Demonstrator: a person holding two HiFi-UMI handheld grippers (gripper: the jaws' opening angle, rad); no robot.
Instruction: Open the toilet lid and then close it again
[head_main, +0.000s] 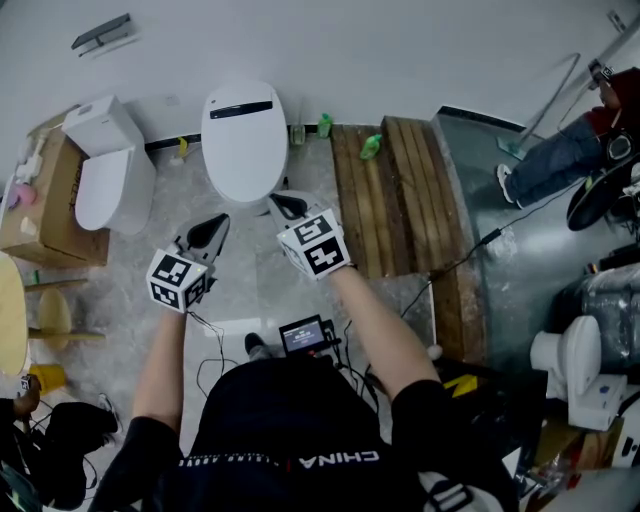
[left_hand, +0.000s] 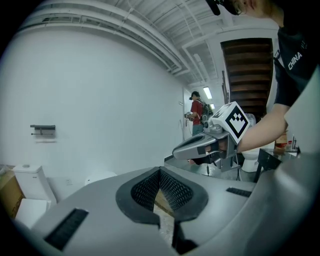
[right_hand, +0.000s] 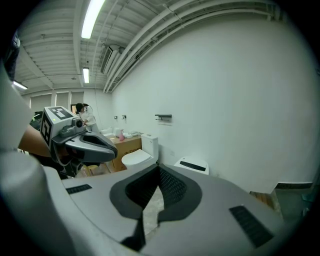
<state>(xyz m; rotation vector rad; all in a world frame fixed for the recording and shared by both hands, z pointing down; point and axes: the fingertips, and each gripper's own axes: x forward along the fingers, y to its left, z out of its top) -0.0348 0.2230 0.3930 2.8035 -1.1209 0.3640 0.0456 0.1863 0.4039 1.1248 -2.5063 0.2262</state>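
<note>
The white toilet (head_main: 243, 140) with a black strip at its back stands against the wall, its lid down. Both grippers hover in front of it, apart from it. My left gripper (head_main: 211, 232) is shut with nothing in it, a little below and left of the bowl's front. My right gripper (head_main: 287, 206) is shut and empty too, just off the bowl's front right. In the left gripper view the closed jaws (left_hand: 160, 171) point toward the wall, with the right gripper (left_hand: 200, 145) to the right. The right gripper view shows its jaws (right_hand: 159, 168) closed and the toilet (right_hand: 193, 165) beyond them.
A second white toilet (head_main: 105, 165) stands to the left beside a cardboard box (head_main: 40, 200). Wooden pallets (head_main: 400, 190) lie right of the toilet, with green bottles (head_main: 370, 147) near the wall. A person (head_main: 560, 150) sits at the far right. Cables and a small screen (head_main: 303, 335) lie by my feet.
</note>
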